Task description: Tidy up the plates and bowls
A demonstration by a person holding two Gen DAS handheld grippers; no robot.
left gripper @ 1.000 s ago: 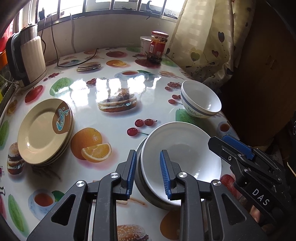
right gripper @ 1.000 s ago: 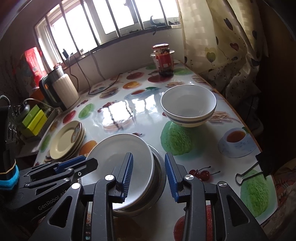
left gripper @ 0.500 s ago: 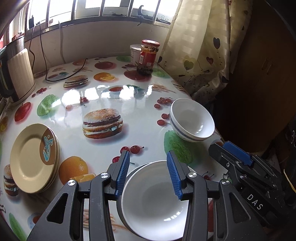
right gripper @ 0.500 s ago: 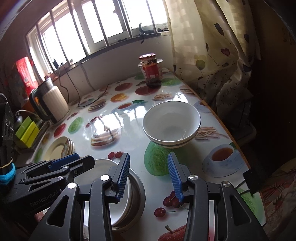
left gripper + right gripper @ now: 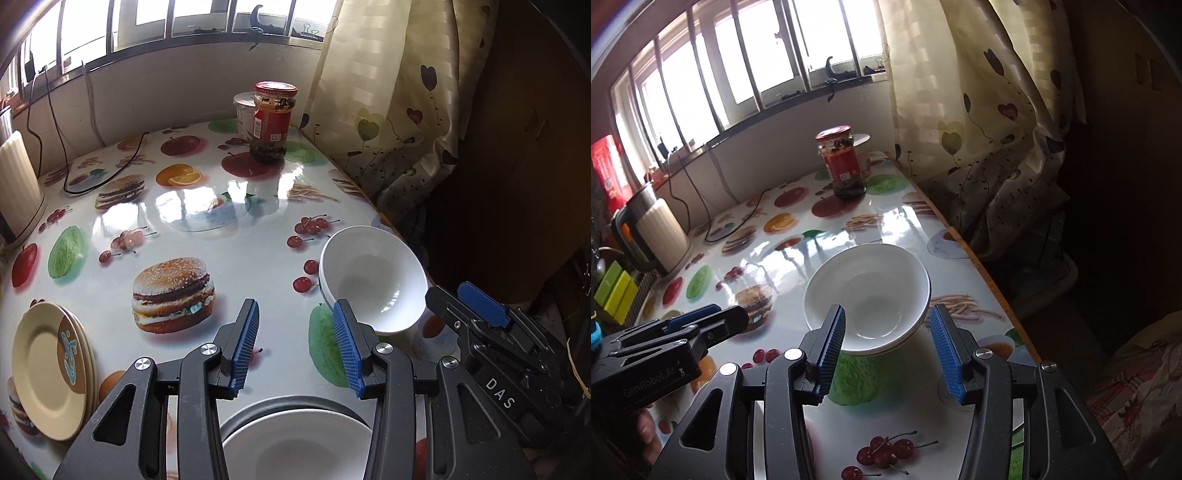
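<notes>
nearest the left tool [image 5: 295, 345], the white plate [image 5: 295, 448] on its grey dish [image 5: 284, 408] now lies low at the bottom edge of the left view, below the blue pads; a second ago it filled the space ahead of them. both tools have come off that stack and moved toward the far right side of the surface [image 5: 229, 236]. the left tool's jaws have just been opening and now stand apart with nothing between them, only the printed cloth showing through the gap.

the right tool [image 5: 888, 347] has also just been opening; its jaws are spread and hold nothing, and the near rim of the white bowl [image 5: 868, 295] shows just beyond and between the tips, not yet touched by either pad as far as the view tells. the bowl sits upright near the surface's right edge, beside the curtain [image 5: 979, 129].

farther left, a pile of cream plates [image 5: 48, 369] stays where it was. at the back stand the red-lidded jar [image 5: 273, 122] and the kettle [image 5: 653, 236].

the plates look settled; the bowl seems to be the next thing to gather.
</notes>
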